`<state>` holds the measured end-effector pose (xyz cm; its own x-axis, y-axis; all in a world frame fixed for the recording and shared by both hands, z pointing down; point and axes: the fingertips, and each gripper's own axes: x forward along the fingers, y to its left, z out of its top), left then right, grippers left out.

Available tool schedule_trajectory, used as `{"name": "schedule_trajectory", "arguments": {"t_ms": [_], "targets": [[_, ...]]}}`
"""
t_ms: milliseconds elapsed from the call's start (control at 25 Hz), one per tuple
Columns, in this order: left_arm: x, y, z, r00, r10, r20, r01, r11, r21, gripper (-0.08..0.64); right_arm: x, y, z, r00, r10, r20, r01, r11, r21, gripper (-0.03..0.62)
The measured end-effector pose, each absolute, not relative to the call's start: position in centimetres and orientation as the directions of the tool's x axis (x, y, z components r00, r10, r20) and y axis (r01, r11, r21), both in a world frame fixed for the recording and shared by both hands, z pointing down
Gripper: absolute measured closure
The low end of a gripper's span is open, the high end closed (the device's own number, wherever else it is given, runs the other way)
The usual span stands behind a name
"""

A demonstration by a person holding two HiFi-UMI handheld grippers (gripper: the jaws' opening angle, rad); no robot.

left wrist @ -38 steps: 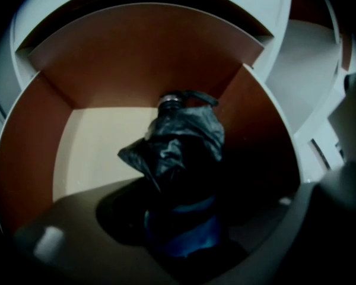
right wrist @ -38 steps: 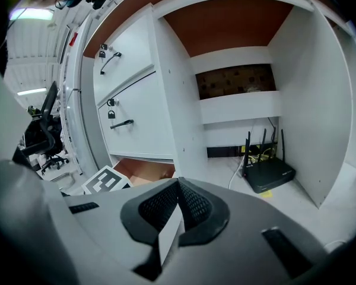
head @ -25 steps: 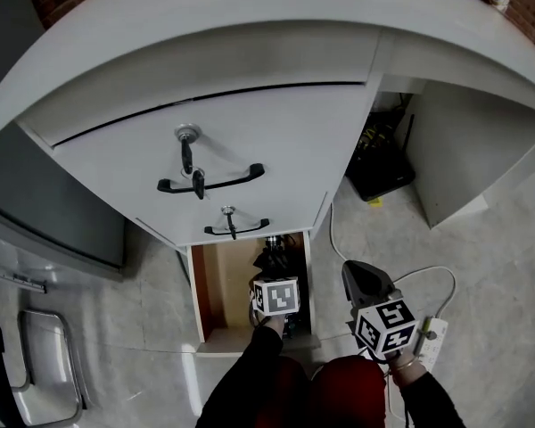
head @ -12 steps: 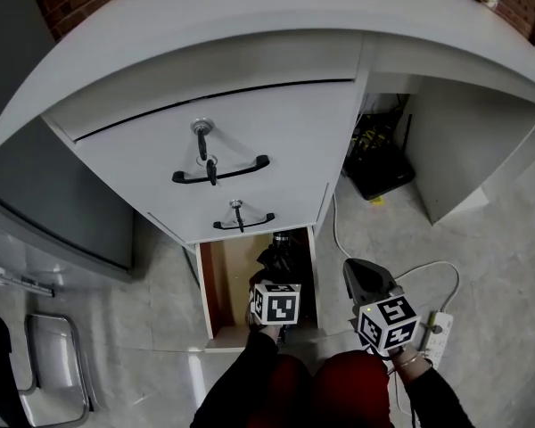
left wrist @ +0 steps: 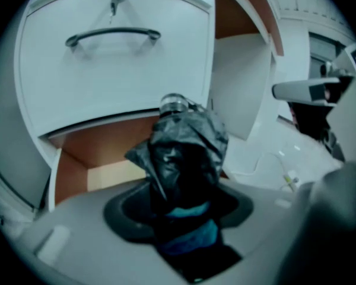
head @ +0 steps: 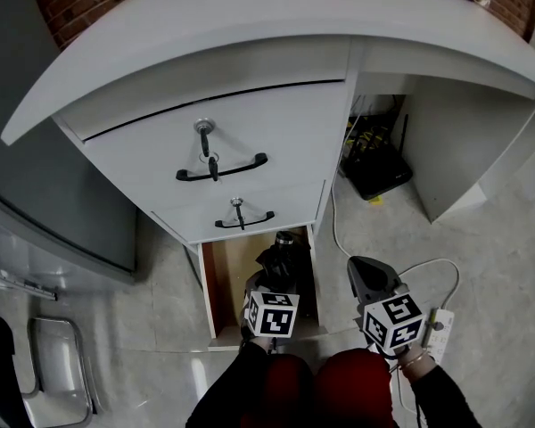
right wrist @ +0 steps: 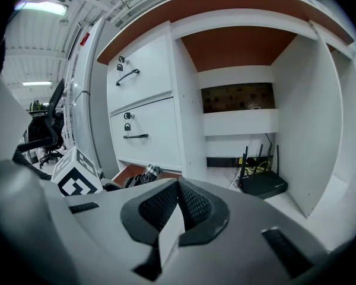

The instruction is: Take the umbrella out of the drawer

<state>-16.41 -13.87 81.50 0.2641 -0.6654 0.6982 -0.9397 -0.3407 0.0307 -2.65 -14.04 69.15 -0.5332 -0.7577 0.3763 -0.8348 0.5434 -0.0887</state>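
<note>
The folded black umbrella [head: 279, 261] with a silver cap sticks up out of the open bottom drawer [head: 216, 285], whose inside is brown wood. My left gripper [head: 271, 303] is shut on the umbrella's lower end, just above the drawer's front edge. In the left gripper view the crumpled black fabric of the umbrella [left wrist: 184, 153] fills the space between the jaws of the left gripper [left wrist: 184, 218], with the drawer [left wrist: 101, 153] behind it. My right gripper [head: 366, 275] hovers to the right of the drawer, shut and holding nothing. The right gripper [right wrist: 178, 209] view shows its pads closed together.
Two closed white drawers with black handles and keys [head: 221, 168] sit above the open one. A black router [head: 374, 172] stands in the alcove under the desk at the right. A white power strip [head: 437, 333] and cable lie on the floor; a chair [head: 58, 373] is at lower left.
My left gripper has risen and rolled with the umbrella, which now stands higher out of the drawer. The right gripper has hardly moved.
</note>
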Motion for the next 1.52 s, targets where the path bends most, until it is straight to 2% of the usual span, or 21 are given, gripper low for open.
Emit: {"name": "schedule_trajectory", "arguments": {"t_ms": [280,840,1040,1520], "targets": [[-16.7,-12.6,80.1,0.301,-0.681,0.668,-0.925,-0.378,0.031,0.316,-2.5,-13.5,68.3,-0.529,-0.77,0.356,-0.839,0.536,-0.088,0.594],[-17.3,-11.2,72.4,0.36,-0.769,0.528,-0.898,-0.439,-0.028,0.316,-3.7,-12.1,65.1,-0.563,-0.771,0.297,-0.818,0.57,-0.071,0.594],[-17.6,-10.6,69.7,0.357,-0.799,0.483,-0.9,-0.433,-0.053,0.316,-4.0,-11.9,62.8,-0.571,-0.777,0.265,-0.814,0.579,-0.059,0.594],[-18.8,-9.2,63.8,0.376,-0.85,0.369,-0.915,-0.404,0.001,0.316,-4.0,-11.5,58.3,-0.58,-0.793,0.187,-0.812,0.581,-0.054,0.594]]}}
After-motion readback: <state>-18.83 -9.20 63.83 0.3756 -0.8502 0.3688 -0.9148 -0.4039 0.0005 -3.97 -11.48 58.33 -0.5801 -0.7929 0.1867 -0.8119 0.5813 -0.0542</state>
